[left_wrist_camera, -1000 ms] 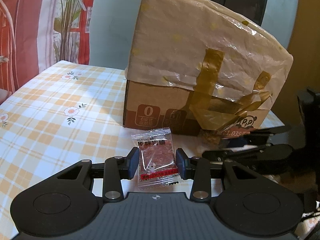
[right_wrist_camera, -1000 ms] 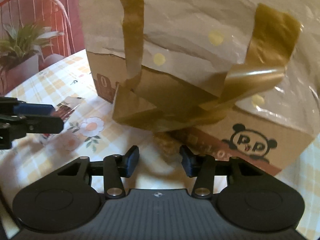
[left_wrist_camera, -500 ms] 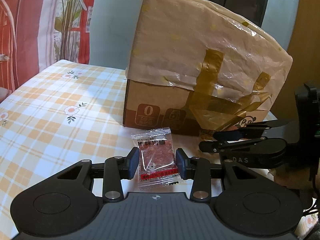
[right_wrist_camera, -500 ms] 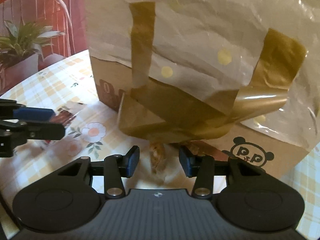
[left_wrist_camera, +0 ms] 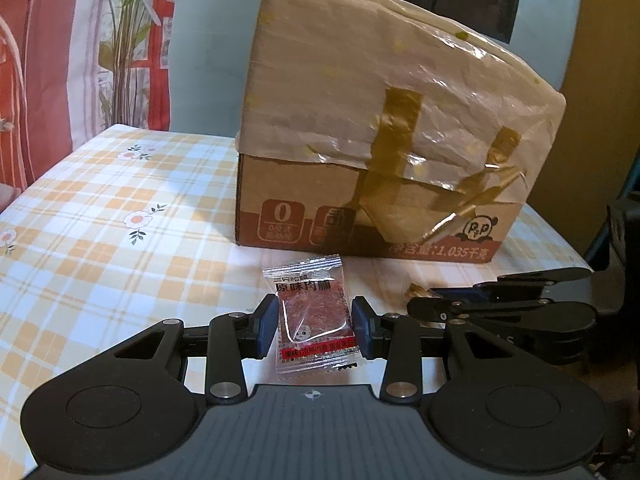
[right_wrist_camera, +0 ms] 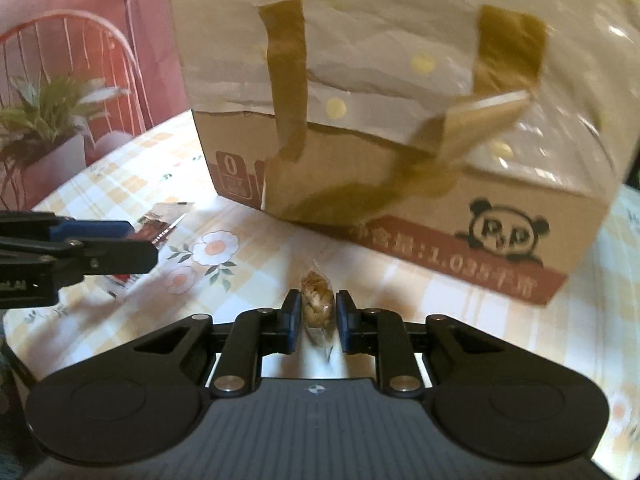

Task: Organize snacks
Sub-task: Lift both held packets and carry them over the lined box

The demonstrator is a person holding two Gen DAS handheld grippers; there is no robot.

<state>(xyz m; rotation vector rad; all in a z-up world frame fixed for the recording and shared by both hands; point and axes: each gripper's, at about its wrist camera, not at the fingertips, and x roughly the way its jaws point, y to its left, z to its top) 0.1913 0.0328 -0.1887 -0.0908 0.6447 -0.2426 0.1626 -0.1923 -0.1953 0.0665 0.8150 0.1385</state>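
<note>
Where box (left_wrist_camera: 304, 200) reads "1.035", panda logo (right_wrist_camera: 506, 236) ("P&P") sits.

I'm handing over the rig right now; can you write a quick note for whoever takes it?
Left gripper: shut on the red jerky packet.
Right gripper: jaws just closed on the small nut packet.
Both packets sit in front of the cardboard box on the checked tablecloth.
Done: both snacks grasped.
Left: put both away; where they go isn't shown.
</note>
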